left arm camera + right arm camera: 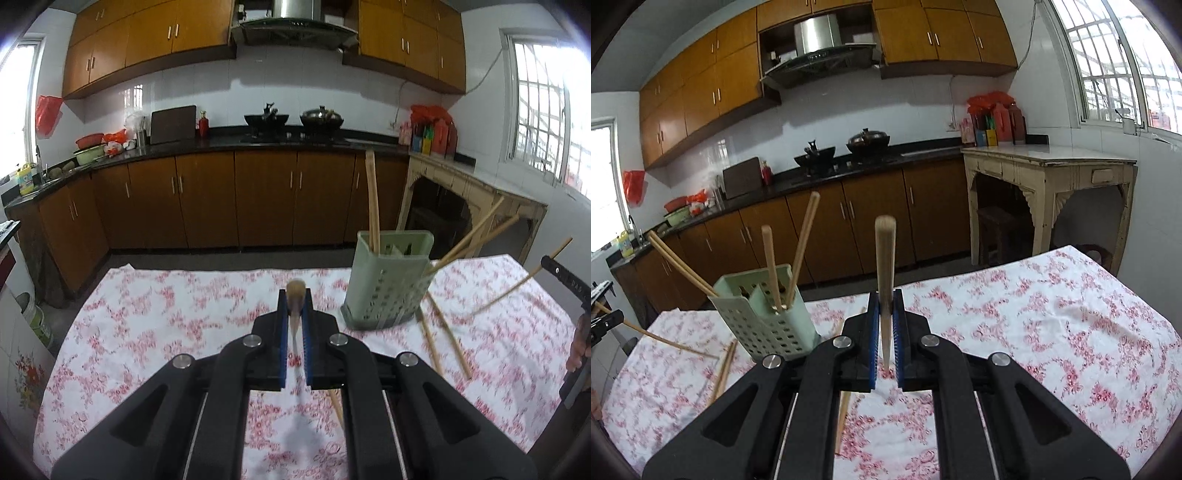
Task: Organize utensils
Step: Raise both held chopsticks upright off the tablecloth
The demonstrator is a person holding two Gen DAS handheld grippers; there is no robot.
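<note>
Standing upright, a chopstick (885,280) is clamped by each hand-held gripper (885,325); the holder (764,317) is found nearer, left of the right one.

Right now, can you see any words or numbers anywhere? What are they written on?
"DAS", with the rest cut off at the picture's edge: on the black side of the right gripper.
Label on the yellow bottle: too blurred to read.
Labels on the boxes and bottles on the cream side table: too small to read.

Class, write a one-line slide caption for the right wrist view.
Right gripper holds a chopstick upright beside the green utensil holder.
</note>
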